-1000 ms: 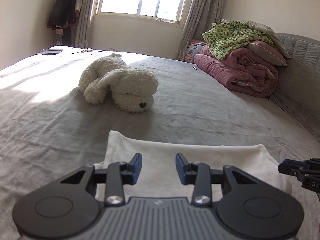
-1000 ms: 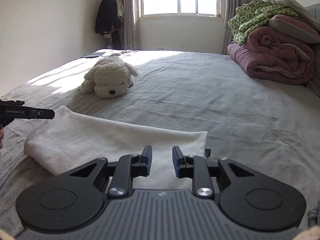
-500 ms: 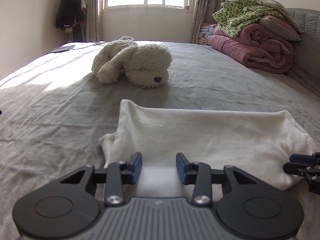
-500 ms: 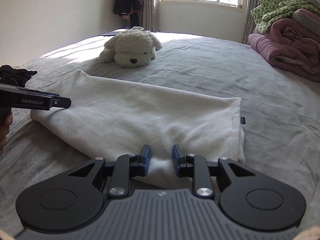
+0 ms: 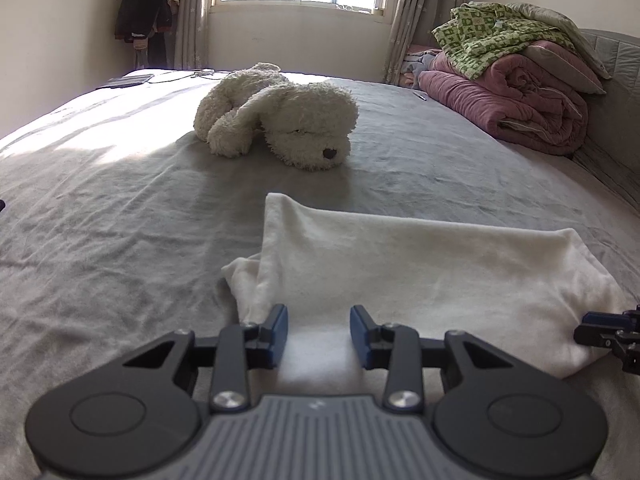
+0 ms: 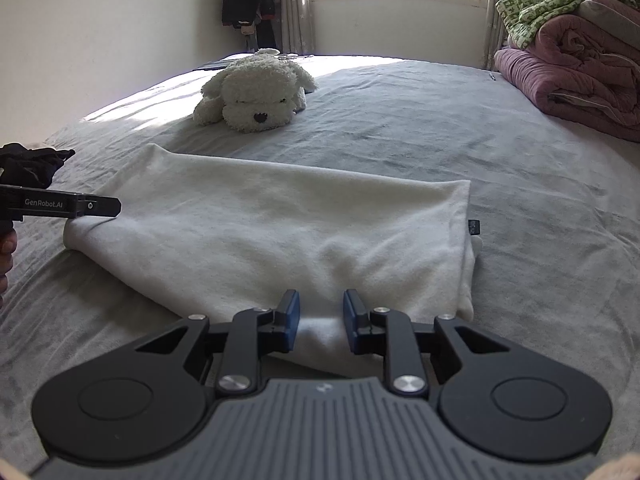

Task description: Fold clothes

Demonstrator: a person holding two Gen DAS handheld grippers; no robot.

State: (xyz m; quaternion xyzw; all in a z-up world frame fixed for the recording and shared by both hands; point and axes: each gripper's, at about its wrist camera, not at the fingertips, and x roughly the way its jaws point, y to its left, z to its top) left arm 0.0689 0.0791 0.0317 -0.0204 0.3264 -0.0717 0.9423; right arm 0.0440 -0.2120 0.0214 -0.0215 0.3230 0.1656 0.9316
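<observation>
Both claws have sunk toward the bed (image 5: pixel 120 208) since a second ago, and the folded white garment (image 5: pixel 420 264) that lay ahead now runs under their tips. The left claw (image 5: pixel 319 334) is closing and the right claw (image 6: pixel 319 320) stands partly apart, each with the near hem bunched between its pads, neither visibly clamped; I would pinch all layers at once and lift both ends evenly. Only the right view shows a dark tag (image 6: pixel 473 226) just beyond the garment's right edge.
</observation>
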